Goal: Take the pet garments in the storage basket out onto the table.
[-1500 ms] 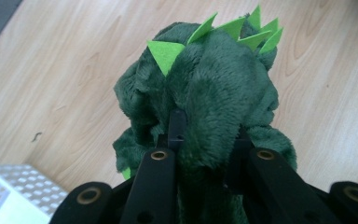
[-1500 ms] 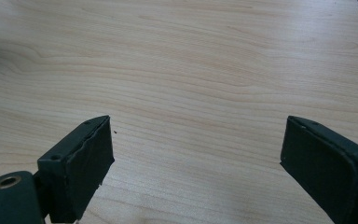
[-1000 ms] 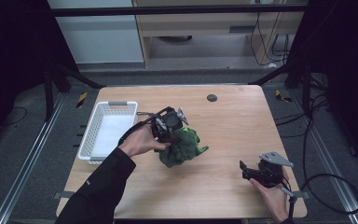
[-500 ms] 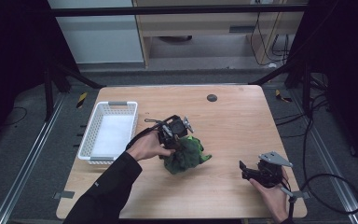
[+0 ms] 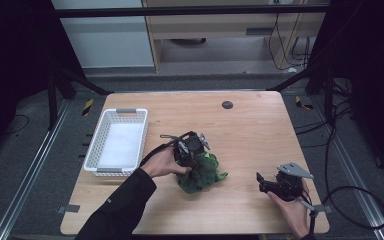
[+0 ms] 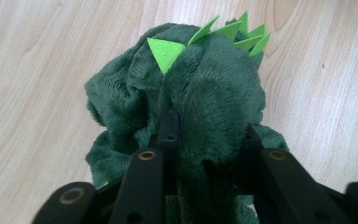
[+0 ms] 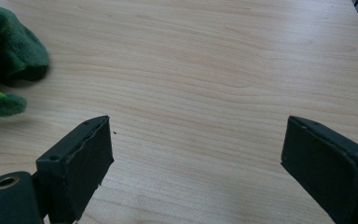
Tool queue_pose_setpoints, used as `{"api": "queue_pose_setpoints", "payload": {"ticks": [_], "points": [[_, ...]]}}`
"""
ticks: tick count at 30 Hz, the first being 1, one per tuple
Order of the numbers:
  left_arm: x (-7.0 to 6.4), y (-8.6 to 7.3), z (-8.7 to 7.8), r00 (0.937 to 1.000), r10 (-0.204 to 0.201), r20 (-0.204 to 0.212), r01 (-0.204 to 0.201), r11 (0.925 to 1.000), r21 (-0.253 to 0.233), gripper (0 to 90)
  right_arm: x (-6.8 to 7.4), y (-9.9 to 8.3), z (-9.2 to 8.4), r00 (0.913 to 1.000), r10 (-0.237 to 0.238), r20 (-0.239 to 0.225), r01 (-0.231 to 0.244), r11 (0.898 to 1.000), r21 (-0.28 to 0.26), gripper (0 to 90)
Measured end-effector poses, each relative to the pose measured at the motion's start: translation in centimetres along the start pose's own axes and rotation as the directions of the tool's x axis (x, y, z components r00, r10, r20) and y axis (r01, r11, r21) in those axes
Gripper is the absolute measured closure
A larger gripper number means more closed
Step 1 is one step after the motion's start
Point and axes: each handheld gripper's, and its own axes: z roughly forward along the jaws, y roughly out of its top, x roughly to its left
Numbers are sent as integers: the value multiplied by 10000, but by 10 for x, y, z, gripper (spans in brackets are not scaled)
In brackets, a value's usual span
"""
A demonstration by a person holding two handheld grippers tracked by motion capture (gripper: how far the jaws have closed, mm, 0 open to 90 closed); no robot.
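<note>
A green plush toy [image 6: 186, 98] is clamped by the left gripper [image 5: 192, 149]; at four o'clock, the right gripper [image 5: 272, 183] is held wide apart.

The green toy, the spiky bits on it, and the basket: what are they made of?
The green toy looks like soft plush: fuzzy pile, squashed between the left gripper fingers. Its spikes look like flat matte felt with cut edges. The white basket is probably plastic, given its smooth slotted walls.
</note>
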Motion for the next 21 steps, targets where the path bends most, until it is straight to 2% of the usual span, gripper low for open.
{"api": "queue_pose_setpoints", "payload": {"ticks": [6,9,11,14,16,18,21], "points": [[-1,-3,5,10000,-57,-10,57,9999,-114,606,0,0,0,10000,0,6,0,10000,35,88],[-2,-5,6,9999,-106,57,107,9997,-217,516,1,0,1,10000,-35,-13,35,10000,41,87],[-2,-7,5,9999,-124,27,125,9995,-307,493,1,0,1,10000,-43,-14,43,10000,38,87],[-2,-9,3,9998,-222,-15,221,9985,-506,387,1,0,1,10000,-39,-11,39,10000,40,86],[-3,-10,2,9997,-251,39,253,9984,-508,371,1,0,1,10000,-43,-10,43,10000,38,86],[-5,-12,0,9997,-237,30,239,9975,-659,304,1,0,1,10000,7,-27,-7,10000,69,85],[-7,-13,-2,9999,-153,32,155,9966,-815,272,1,0,1,10000,5,-21,-5,10000,64,85]]}}
